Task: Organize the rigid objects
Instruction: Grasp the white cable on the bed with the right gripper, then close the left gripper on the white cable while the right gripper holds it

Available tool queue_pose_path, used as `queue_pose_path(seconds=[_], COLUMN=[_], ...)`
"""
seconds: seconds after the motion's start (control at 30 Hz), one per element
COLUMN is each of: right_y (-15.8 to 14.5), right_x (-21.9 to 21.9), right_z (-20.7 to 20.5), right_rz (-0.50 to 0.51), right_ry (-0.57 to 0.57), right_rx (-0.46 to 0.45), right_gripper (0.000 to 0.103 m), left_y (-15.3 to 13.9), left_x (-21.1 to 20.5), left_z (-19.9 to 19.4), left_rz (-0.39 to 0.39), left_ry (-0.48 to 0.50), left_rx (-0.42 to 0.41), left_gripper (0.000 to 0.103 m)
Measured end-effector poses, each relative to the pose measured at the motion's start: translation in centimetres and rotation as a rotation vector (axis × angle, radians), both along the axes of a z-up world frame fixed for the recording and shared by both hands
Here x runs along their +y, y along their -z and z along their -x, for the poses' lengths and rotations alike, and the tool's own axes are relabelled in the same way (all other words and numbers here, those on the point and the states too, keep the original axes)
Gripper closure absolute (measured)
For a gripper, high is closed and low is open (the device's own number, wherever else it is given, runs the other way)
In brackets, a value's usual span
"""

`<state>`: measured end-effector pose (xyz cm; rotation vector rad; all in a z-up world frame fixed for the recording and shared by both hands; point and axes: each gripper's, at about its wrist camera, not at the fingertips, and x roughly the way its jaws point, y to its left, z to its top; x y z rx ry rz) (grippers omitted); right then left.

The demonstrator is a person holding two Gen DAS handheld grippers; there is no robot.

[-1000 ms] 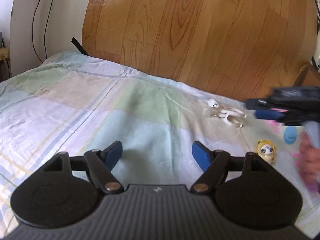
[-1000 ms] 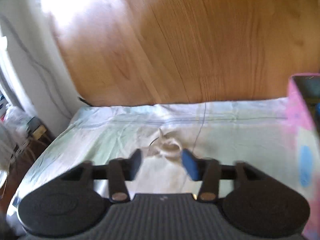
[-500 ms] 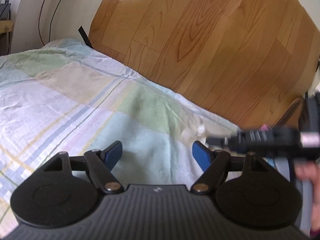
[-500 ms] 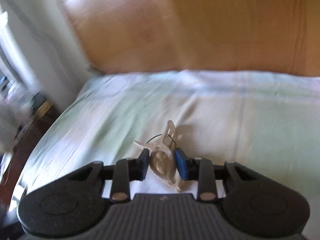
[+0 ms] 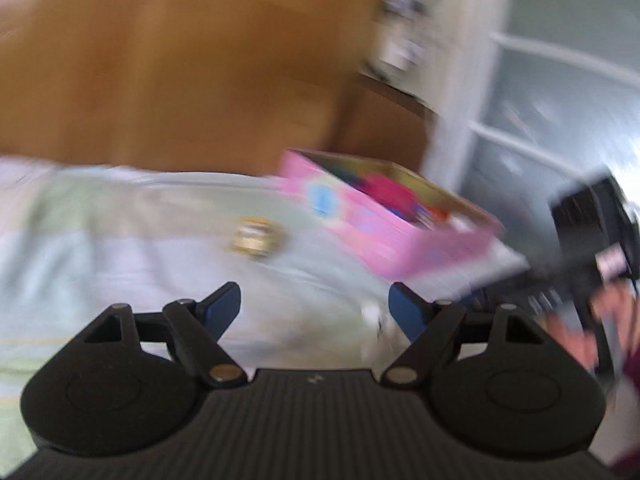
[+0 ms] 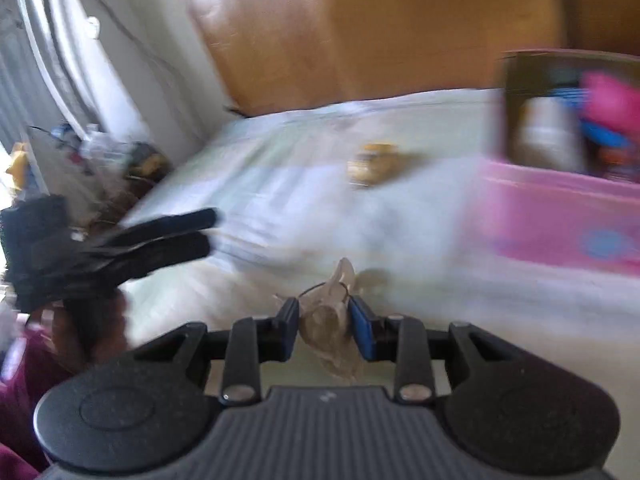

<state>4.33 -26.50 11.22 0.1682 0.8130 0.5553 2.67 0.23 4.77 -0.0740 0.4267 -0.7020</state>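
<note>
My right gripper [image 6: 324,308] is shut on a clear beige plastic piece [image 6: 334,330] with a thin dark loop, held just above the bedsheet. A small yellow toy figure [image 6: 372,162] lies on the sheet ahead of it, left of the pink box [image 6: 552,220]. My left gripper [image 5: 315,300] is open with nothing between its fingers, and its jaws are still widening. It points at the same yellow figure [image 5: 256,238] and pink box [image 5: 384,236]. From the right wrist view, the left gripper [image 6: 210,232] hangs at the left over the bed. Both views are blurred.
The pink box holds several coloured items, pink, blue and grey among them. A wooden headboard [image 6: 360,32] runs behind the bed [image 6: 280,184]. White shelves [image 5: 540,100] stand at the right, clutter [image 6: 120,156] off the bed's left end. A person's hand [image 5: 576,332] shows at the right.
The right gripper closed on the clear piece and carried it right, bringing the pink box and yellow figure into view. The left wrist view swung right from the sheet to the box.
</note>
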Motion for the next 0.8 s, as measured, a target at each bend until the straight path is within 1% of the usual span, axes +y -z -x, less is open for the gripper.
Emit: queue_pose_path(seconds=[0.03,0.07,0.1,0.13,0.23,0.3,0.4,0.5,0.57,0.6,0.63,0.7,0.77,0.8], right_y=[0.1,0.2,0.4,0.4,0.2,0.1,0.8,1.8,2.4,2.7,3.0,3.4,3.9,4.0], right_x=[-1.1,-2.2,-3.7,-4.9,-7.4,-7.9,-6.6,-4.5,-3.4,-2.9,-2.6,-1.9,-1.4,-1.4], right_z=[0.4,1.0,1.7,2.5,5.0,6.8,8.4,8.5,8.0,7.6,7.4,6.8,6.1,5.8], right_rz=[0.010,0.004,-0.020,-0.046,-0.098,-0.091,-0.028,0.072,0.118,0.139,0.156,0.186,0.215,0.219], right_ry=[0.028,0.052,0.086,0.131,0.198,0.228,0.204,0.159,0.139,0.128,0.113,0.077,0.062,0.055], right_rx=[-0.002,0.000,0.000,-0.020,-0.104,-0.175,-0.248,-0.281,-0.277,-0.278,-0.283,-0.289,-0.277,-0.270], right_gripper=[0.072,0.061,0.047,0.046,0.046,0.046,0.047,0.048,0.050,0.050,0.050,0.052,0.054,0.056], left_y=[0.0,0.0,0.1,0.3,1.0,1.3,2.0,2.3,2.4,2.4,2.3,2.4,2.6,2.8], left_x=[-1.3,-2.7,-3.8,-5.0,-7.6,-8.8,-9.1,-8.7,-8.5,-8.3,-8.1,-8.0,-8.4,-8.8], left_z=[0.4,0.7,0.8,0.9,0.8,0.4,-0.3,-1.4,-1.8,-2.2,-2.3,-2.6,-2.5,-2.5], left_rz=[-0.022,-0.046,-0.068,-0.094,-0.169,-0.227,-0.287,-0.320,-0.318,-0.300,-0.279,-0.251,-0.257,-0.261], left_ry=[0.049,0.101,0.135,0.164,0.217,0.243,0.270,0.275,0.279,0.290,0.304,0.338,0.365,0.383], left_rx=[-0.009,-0.017,-0.022,-0.027,-0.047,-0.053,-0.042,-0.026,-0.022,-0.009,0.007,0.021,0.028,0.041], left_gripper=[0.020,0.020,0.020,0.020,0.020,0.020,0.020,0.022,0.031,0.041,0.045,0.046,0.051,0.058])
